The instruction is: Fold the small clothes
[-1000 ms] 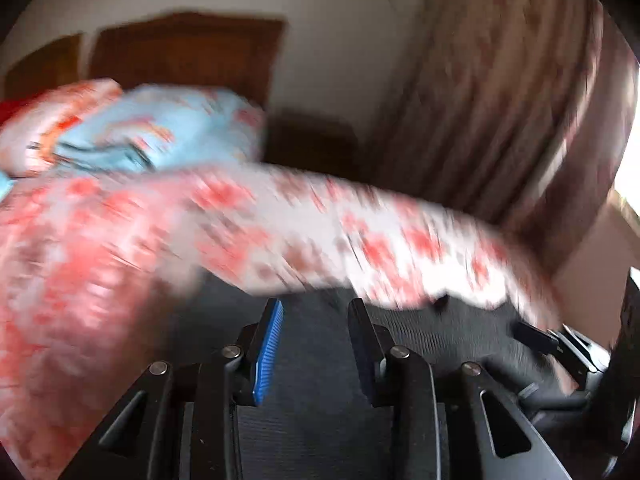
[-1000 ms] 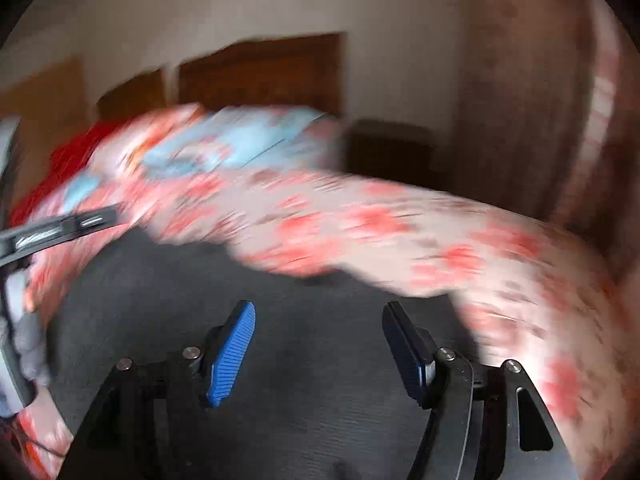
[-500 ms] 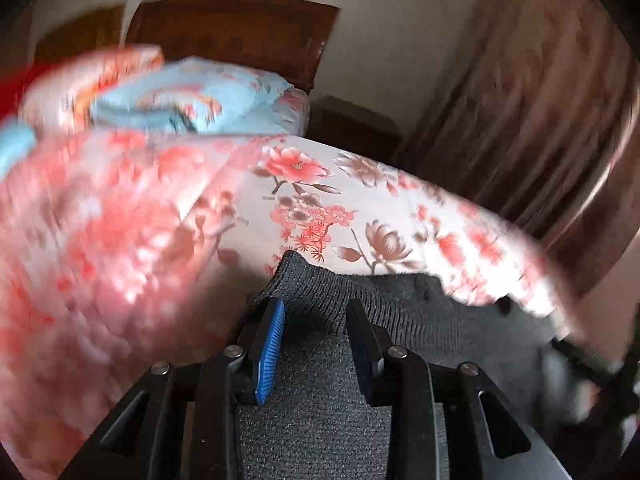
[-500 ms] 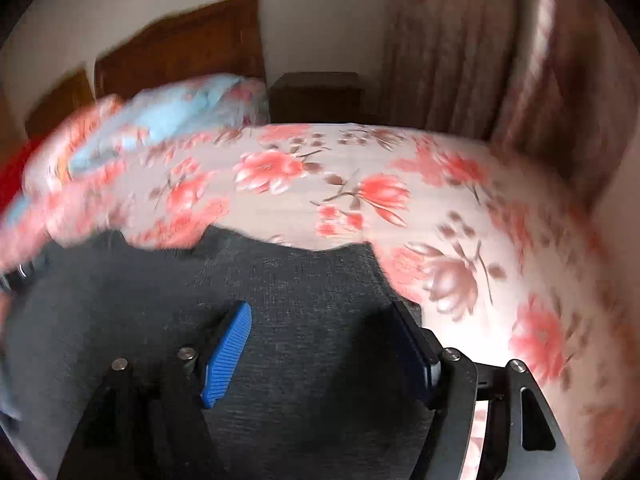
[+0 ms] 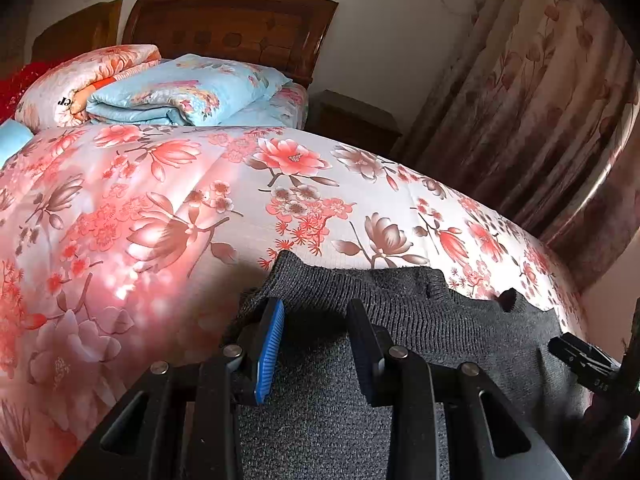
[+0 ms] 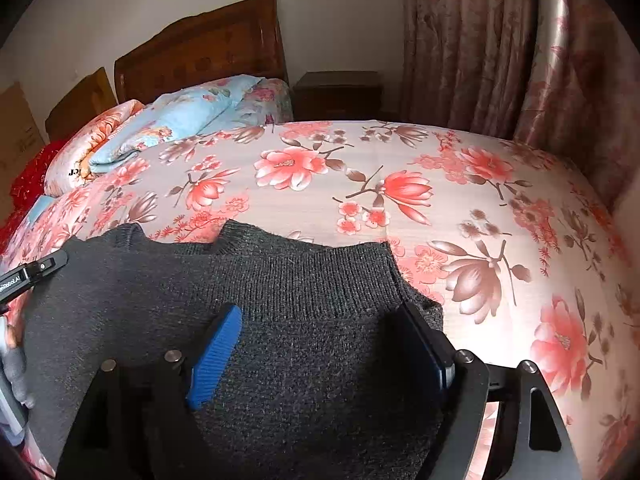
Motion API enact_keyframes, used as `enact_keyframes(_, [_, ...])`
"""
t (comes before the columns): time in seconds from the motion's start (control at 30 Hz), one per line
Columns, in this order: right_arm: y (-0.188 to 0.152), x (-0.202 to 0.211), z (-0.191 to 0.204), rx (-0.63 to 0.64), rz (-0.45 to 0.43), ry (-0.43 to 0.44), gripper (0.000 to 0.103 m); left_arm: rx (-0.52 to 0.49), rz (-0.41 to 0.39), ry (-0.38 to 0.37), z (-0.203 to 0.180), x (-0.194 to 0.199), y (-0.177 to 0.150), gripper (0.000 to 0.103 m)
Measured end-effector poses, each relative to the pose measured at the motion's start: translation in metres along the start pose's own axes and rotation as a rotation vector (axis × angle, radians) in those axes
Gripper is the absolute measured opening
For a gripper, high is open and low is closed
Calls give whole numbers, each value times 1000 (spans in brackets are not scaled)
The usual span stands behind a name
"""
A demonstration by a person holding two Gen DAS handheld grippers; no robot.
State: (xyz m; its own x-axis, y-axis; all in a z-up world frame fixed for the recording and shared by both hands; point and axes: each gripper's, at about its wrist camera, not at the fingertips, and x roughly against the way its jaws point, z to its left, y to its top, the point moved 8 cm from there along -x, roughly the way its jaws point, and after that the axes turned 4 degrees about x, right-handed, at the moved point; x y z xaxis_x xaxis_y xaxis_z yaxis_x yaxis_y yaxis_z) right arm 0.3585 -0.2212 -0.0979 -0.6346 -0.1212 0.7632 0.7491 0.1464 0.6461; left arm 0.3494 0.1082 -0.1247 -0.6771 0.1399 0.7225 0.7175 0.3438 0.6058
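Note:
A dark grey knitted garment [image 5: 400, 320] lies flat on the floral bedspread [image 5: 160, 220], ribbed hem toward the headboard. My left gripper [image 5: 316, 320] is open, its jaws standing over the garment's left hem corner, nothing held. In the right wrist view the garment [image 6: 300, 300] fills the foreground. My right gripper [image 6: 320, 332] is wide open over the garment's right hem corner, empty. Each view shows the other gripper's tip at its edge, the right gripper [image 5: 580, 364] and the left gripper [image 6: 28, 272].
Folded quilts, a blue one [image 5: 180, 96] and a pink one [image 5: 80, 76], lie by the wooden headboard [image 5: 228, 28]. A nightstand [image 6: 340, 92] and floral curtains [image 6: 500, 48] stand beyond the bed's right side.
Both grippers swung down and forward; the garment now lies spread flat on the bed with its ribbed hem in front of the jaws. The motion blur has stopped.

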Motion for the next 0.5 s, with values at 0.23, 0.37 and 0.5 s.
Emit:
enact_keyframes(0.23, [1,28,23,46,-92,-49,103,23,-15,-6,-17,30,-9,33])
enact_keyframes(0.37, [-9,36,75,147,-86,50,103,-111,-23,-25,-54,44,-31,33])
enact_keyframes(0.5, [-30,27,128,314,-43,102,103,-205,61,25,-66,18,-58,33])
